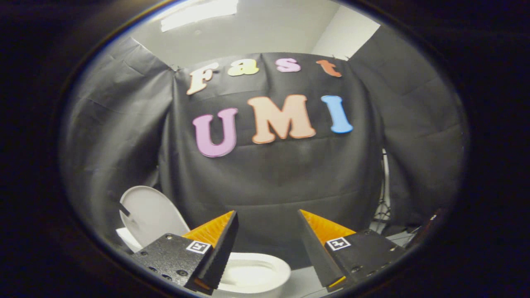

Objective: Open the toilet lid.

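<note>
Toilet lid point(151, 215) upright at near left, raised clear of the toilet bowl point(256, 275); opening apparently complete. Tongs point(267, 217) spread wide, gripping nothing, above the bowl. Only withdrawal apparently left.

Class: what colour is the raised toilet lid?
White, plain; the toilet lid shows in the gripper view, beyond the open tongs.
</note>
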Demonstrator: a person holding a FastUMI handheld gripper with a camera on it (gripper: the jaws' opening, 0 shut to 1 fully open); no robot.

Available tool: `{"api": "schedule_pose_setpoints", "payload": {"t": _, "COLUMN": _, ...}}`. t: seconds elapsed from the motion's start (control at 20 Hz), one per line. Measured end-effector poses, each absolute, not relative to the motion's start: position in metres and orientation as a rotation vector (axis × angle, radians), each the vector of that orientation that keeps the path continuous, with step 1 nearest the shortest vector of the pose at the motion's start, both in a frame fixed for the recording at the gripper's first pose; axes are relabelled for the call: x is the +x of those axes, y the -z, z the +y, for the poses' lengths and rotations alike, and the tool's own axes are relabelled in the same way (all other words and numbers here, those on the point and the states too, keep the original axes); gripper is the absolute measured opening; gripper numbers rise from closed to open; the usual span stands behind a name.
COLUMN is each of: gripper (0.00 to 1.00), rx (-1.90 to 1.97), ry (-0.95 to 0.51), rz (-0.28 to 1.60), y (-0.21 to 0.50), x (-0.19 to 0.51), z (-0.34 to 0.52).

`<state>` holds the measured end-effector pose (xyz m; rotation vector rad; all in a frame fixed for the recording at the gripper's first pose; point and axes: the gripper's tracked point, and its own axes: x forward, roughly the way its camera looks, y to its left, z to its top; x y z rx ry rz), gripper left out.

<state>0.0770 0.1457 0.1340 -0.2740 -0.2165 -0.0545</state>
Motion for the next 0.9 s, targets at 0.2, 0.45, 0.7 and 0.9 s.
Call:
{"api": "schedule_pose_setpoints", "payload": {"t": 0.2, "gripper": 0.86, "rx": -0.261, "ry": 0.123, "rz": -0.218, "y": -0.125, "x": 0.06, "z": 0.091}}
{"api": "schedule_pose_setpoints", "payload": {"t": 0.45, "gripper": 0.86, "rx": -0.222, "ry": 0.159, "rz": -0.18, "y": -0.105, "x": 0.06, "z": 0.068}}
{"api": "schedule_pose_setpoints", "payload": {"t": 0.7, "gripper": 0.86, "rx": -0.225, "ry": 0.148, "rz": -0.121, "y": -0.09, "x": 0.066, "z": 0.073}}
{"api": "schedule_pose_setpoints", "payload": {"t": 0.9, "gripper": 0.86, "rx": -0.227, "ry": 0.13, "rz": -0.097, "y": -0.085, "x": 0.07, "z": 0.076}}
